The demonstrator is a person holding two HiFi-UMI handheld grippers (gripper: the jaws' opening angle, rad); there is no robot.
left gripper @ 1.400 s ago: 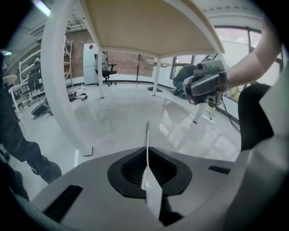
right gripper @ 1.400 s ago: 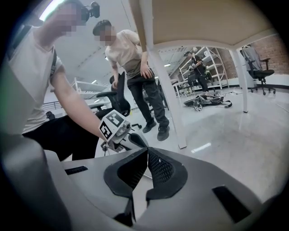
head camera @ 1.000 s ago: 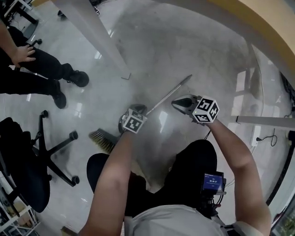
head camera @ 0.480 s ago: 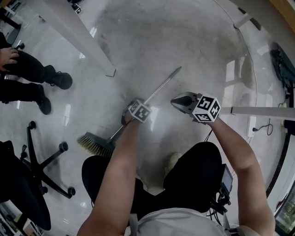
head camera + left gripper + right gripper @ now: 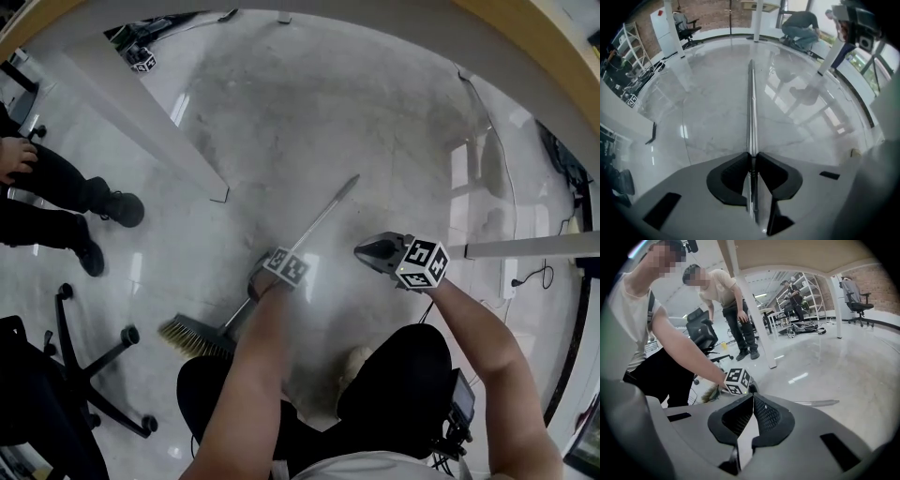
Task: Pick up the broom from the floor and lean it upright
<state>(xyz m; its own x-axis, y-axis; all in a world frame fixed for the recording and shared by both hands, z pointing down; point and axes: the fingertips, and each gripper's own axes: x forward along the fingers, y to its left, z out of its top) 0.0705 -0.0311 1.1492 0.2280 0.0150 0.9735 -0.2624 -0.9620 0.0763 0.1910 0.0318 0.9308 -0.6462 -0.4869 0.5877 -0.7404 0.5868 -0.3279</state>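
The long broom (image 5: 322, 214), with its slim silver metal handle and straw-coloured bristle head, is lying flat on the glossy pale-grey stone floor (image 5: 375, 122), its bristles pointing back towards the person and its handle tip pointing away. The left gripper (image 5: 751, 155) is pointing steeply down over the lower part of the handle, and its dark jaws are closing around the shaft, which is running straight between them; the jaw tips appear to be meeting the metal on both sides. Gripping close to the head seems to be a choice for lifting the heavy end first. The right gripper (image 5: 752, 397) is hovering beside the handle, apart from it, with its jaw tips resting together and nothing between them, probably waiting to steady the upper shaft as it rises. A slanted white table leg (image 5: 141, 112) is standing beyond the handle tip, and a second white bar (image 5: 534, 247) is lying off to the right; either may be serving as something to lean against. A black wheeled office chair (image 5: 84, 366) is sitting near the bristles, and a bystander's black shoes (image 5: 117, 208) are standing further off, so a wide swing risks clipping the chair.
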